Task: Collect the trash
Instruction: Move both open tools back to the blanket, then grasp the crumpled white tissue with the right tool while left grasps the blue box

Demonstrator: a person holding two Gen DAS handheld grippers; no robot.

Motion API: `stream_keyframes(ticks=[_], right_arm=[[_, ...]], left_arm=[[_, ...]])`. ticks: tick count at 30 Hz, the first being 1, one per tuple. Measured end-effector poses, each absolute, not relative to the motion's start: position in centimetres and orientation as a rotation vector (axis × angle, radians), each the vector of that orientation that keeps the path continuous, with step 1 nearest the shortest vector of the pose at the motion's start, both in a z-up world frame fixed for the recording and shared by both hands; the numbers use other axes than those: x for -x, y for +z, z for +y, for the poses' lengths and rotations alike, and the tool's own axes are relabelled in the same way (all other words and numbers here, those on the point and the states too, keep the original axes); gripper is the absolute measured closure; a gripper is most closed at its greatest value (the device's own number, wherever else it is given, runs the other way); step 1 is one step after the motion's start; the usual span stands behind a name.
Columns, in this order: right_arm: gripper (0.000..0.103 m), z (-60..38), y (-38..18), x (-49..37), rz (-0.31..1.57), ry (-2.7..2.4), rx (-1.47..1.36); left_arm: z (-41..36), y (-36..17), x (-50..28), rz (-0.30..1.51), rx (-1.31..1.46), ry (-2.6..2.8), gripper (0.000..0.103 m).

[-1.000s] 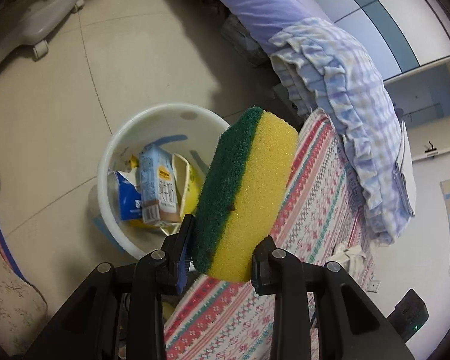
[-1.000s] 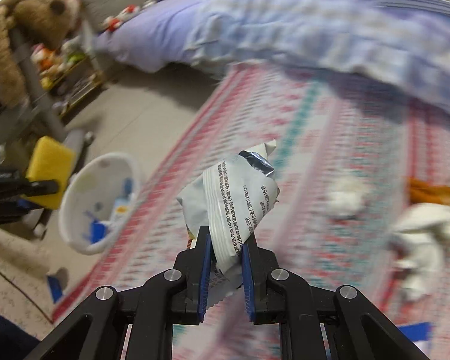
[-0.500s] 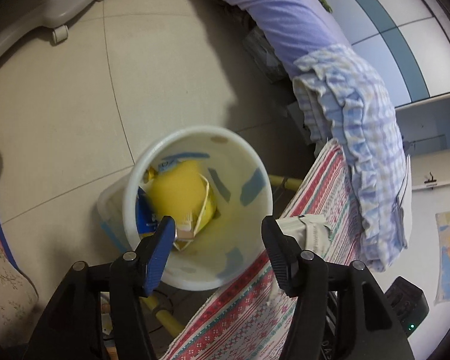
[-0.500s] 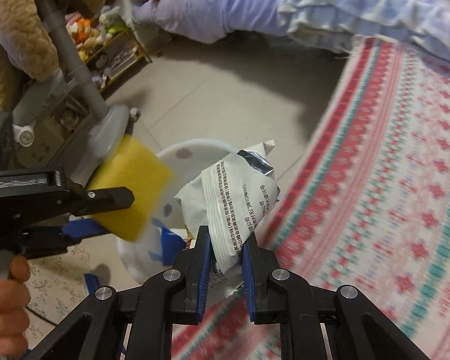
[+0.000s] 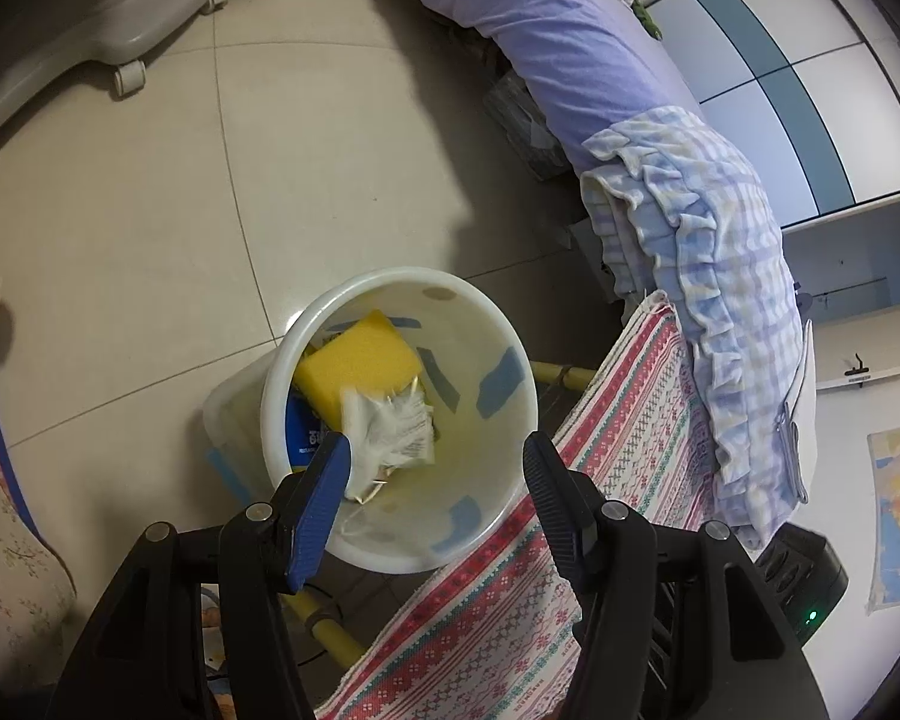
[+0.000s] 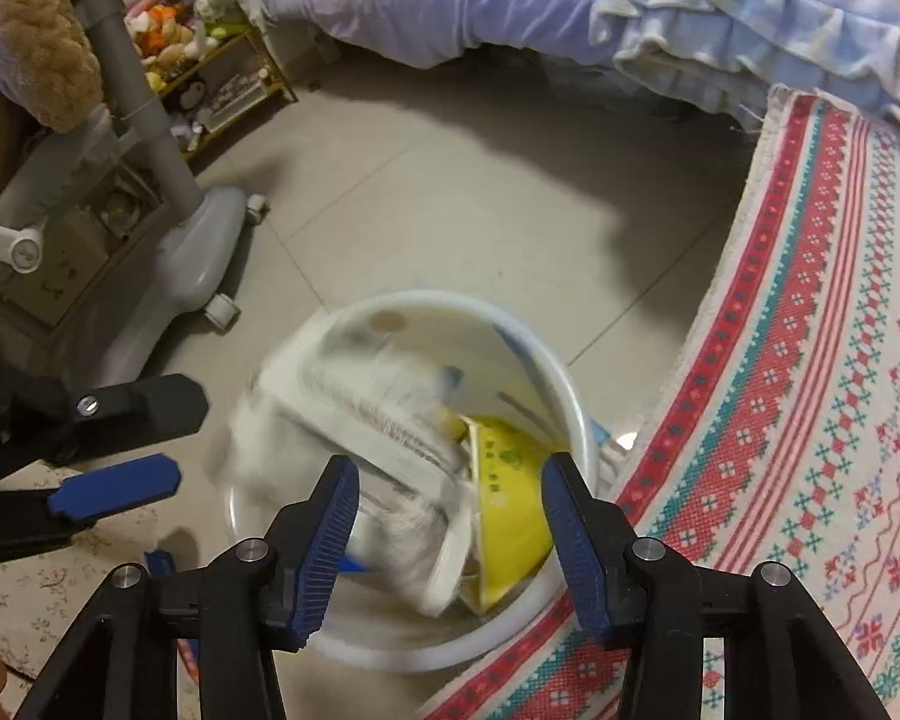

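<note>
Looking down past our left gripper (image 5: 437,462), we see its ribbed blue pads standing apart with nothing pressed between them, and directly ahead and below sits the round white plastic bin (image 5: 513,354), smooth-walled with bits of blue tape stuck inside. A blocky yellow sponge (image 5: 357,363) with a porous face lies in it, beyond the left pad, and a crumpled white printed wrapper (image 5: 390,426) shows just ahead of that pad (blurred, so its print is unreadable). A blue carton is mostly covered by both.

Our right gripper (image 6: 448,489) has just been opening; its jaws stand wide, and the wrapper (image 6: 378,420) is a smeared white streak in front of them, touching neither pad, over the bin (image 6: 570,408). A yellow packet (image 6: 507,498) leans inside, near the right pad.

To the right of both tools runs a woven red-and-teal patterned rug (image 6: 810,390), its edge beside the bin. The glossy tiled floor (image 5: 150,228) spreads beyond.
</note>
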State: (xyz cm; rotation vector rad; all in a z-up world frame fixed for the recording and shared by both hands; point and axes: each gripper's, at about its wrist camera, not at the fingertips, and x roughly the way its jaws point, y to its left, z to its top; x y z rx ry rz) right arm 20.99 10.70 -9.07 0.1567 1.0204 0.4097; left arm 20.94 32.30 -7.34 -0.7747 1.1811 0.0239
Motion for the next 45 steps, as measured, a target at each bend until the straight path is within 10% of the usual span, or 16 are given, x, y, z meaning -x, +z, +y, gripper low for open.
stream_keyframes(ticks=[20,25,35,40,45], right_arm=[[0.047,-7.9,-3.9,-11.3,0.956,0.227,-0.148],[0.029,-17.1,-2.9,-9.9,0.946,0.111,-0.165],[0.027,-25.7,-9.2,-13.9,1.044,-0.023,-0.246],[0.086,-26.1,-10.5,-14.4,1.092,-0.014,-0.304],[0.086,-25.6,-6.5,-11.9,1.022,0.019,-0.243]], left_arm=[[23.1,-2.3,-12.5,1.142,0.459,0.001,0.040],[19.3,-2.4,-7.7,1.154,0.467,-0.037,0.040],[9.1,-1.9,-2.5,1.185,0.352,-0.161,0.040],[4.3,-4.1,-2.9,1.251,0.360,-0.239,0.040],[-2.2,-6.9,-4.2,1.301,0.319,-0.353,0.040]])
